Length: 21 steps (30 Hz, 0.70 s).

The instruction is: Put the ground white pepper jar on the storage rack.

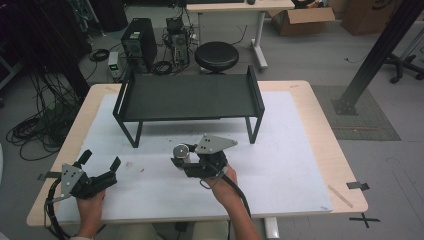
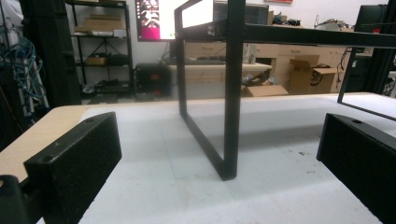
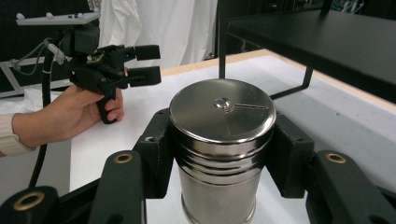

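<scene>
A shiny steel canister (image 3: pixel 221 144) with a flat lid stands upright between the black jaws of my right gripper (image 3: pixel 221 154), which press on both its sides. From above, that canister (image 1: pixel 180 150) shows as a small silver disc at the tip of the right gripper (image 1: pixel 179 159), held over the white mat in front of the shelf. My left gripper (image 1: pixel 101 161) rests at the table's near left, jaws wide apart with nothing between them. The left gripper (image 3: pixel 144 64) also shows far off in the right gripper view, in a hand.
A black metal shelf (image 1: pixel 187 97) on thin legs stands across the back of the white mat (image 1: pixel 280 165); one leg (image 2: pixel 232 93) rises just ahead of the left gripper. The wooden table edge (image 1: pixel 320 110) frames the mat. A stool (image 1: pixel 216 56) and computers sit on the floor beyond.
</scene>
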### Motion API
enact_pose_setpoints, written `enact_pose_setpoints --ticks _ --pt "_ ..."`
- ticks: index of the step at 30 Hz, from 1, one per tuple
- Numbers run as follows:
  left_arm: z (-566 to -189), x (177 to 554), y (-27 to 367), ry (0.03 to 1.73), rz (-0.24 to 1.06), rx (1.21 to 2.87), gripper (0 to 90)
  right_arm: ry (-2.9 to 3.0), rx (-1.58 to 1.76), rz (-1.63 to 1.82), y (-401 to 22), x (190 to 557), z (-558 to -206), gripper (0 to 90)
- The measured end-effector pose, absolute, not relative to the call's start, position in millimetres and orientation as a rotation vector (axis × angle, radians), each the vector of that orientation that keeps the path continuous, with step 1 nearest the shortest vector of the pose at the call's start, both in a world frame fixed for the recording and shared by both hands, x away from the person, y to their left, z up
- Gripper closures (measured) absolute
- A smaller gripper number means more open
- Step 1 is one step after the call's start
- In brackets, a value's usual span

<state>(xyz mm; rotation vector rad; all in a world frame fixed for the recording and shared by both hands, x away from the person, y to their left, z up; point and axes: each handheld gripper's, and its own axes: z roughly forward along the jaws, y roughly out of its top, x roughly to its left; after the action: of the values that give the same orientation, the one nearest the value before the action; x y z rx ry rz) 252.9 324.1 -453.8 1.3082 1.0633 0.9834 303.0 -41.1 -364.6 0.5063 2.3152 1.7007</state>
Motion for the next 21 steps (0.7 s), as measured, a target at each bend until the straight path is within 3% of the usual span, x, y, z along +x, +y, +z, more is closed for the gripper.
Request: enact_pose_setpoints --ticks 21 --pt "-454 253 324 1.066 0.982 1.308 0.2 2.283 0.441 1.718 -34 320 -319 48.9"
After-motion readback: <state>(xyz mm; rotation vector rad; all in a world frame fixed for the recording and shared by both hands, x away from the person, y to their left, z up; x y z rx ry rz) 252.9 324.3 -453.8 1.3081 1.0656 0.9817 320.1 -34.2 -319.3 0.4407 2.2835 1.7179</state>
